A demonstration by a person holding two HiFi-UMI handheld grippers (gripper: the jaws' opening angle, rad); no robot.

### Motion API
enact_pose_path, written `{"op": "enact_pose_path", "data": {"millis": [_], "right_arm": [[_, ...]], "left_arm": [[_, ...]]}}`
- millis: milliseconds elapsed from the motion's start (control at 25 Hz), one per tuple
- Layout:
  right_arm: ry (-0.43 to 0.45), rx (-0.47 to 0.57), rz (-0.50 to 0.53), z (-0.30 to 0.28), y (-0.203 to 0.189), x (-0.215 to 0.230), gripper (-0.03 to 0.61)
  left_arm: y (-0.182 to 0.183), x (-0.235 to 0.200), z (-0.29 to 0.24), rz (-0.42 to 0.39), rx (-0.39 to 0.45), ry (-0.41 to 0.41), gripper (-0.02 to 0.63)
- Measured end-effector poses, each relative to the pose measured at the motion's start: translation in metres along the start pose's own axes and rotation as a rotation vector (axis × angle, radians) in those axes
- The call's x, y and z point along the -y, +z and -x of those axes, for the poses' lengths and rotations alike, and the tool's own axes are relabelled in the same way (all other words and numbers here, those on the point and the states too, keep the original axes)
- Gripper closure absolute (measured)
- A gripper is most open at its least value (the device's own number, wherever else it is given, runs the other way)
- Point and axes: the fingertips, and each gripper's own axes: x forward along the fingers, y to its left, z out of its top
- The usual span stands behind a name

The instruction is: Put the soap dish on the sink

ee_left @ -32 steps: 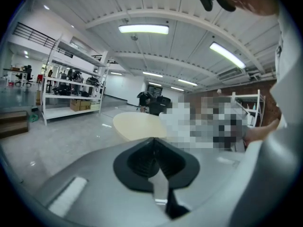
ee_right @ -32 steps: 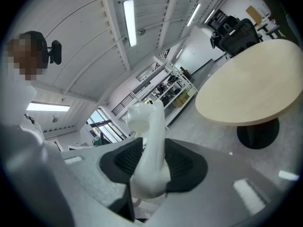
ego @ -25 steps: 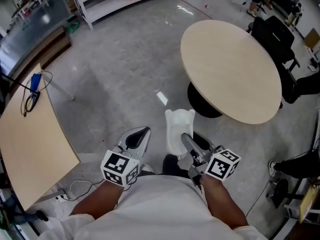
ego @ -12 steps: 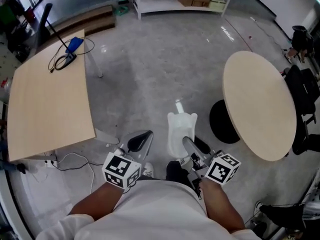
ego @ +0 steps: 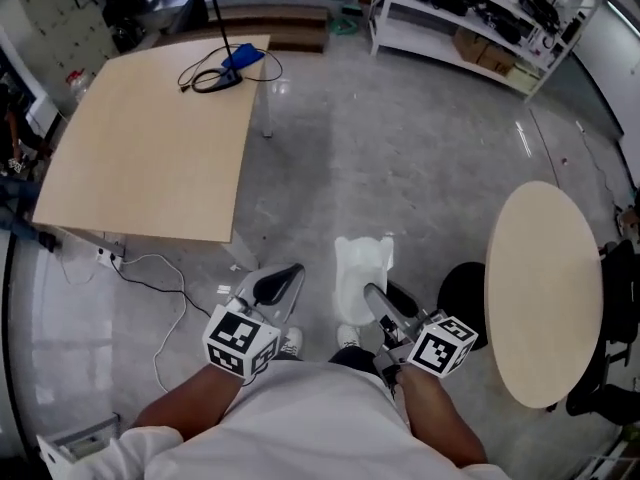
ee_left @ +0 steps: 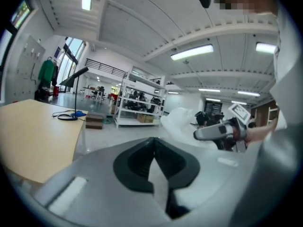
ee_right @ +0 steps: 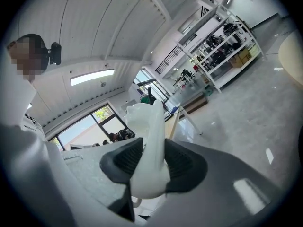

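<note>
A white soap dish [ego: 358, 268] sticks out ahead of my right gripper [ego: 372, 294], which is shut on its near end. In the right gripper view the dish [ee_right: 149, 145] stands on edge between the two black pads [ee_right: 182, 167]. My left gripper [ego: 276, 283] hangs beside it at the left, shut with nothing in it; in the left gripper view its pads [ee_left: 156, 167] meet with only a thin slit between them. That view also shows the dish [ee_left: 182, 124] and the right gripper [ee_left: 220, 132] off to the right. No sink is in view.
A square wooden table [ego: 150, 153] with a blue object and black cable [ego: 225, 68] stands at the upper left. A round table [ego: 545, 293] on a black base is at the right. White shelving [ego: 480, 18] lines the far side. A cable [ego: 160, 278] trails on the grey floor.
The view has swung left: the round table slid from the upper middle to the right edge, and the square table came into the upper left. Both grippers and the dish keep their places in the picture.
</note>
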Motion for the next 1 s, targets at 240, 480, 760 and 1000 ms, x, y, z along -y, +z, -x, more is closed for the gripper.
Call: {"op": "enact_pose_path", "data": {"millis": [240, 480, 760, 1000], "right_arm": [[0.136, -0.110, 0.054, -0.019, 0.017, 0.009, 0.433], [0.243, -0.162, 0.094, -0.026, 0.039, 0.014, 0.433], [0.349, -0.280, 0.123, -0.021, 0.033, 0.022, 0.433], [0.432, -0.343, 0.130, -0.032, 0.023, 0.021, 0.433]], "left_arm": [[0.003, -0.006, -0.001, 0.058, 0.047, 0.186, 0.606], [0.013, 0.000, -0.006, 0.064, 0.081, 0.295, 0.606], [0.002, 0.015, -0.002, 0.118, 0.114, 0.448, 0.606], [-0.017, 0.018, 0.018, 0.158, 0.111, 0.569, 0.606]]}}
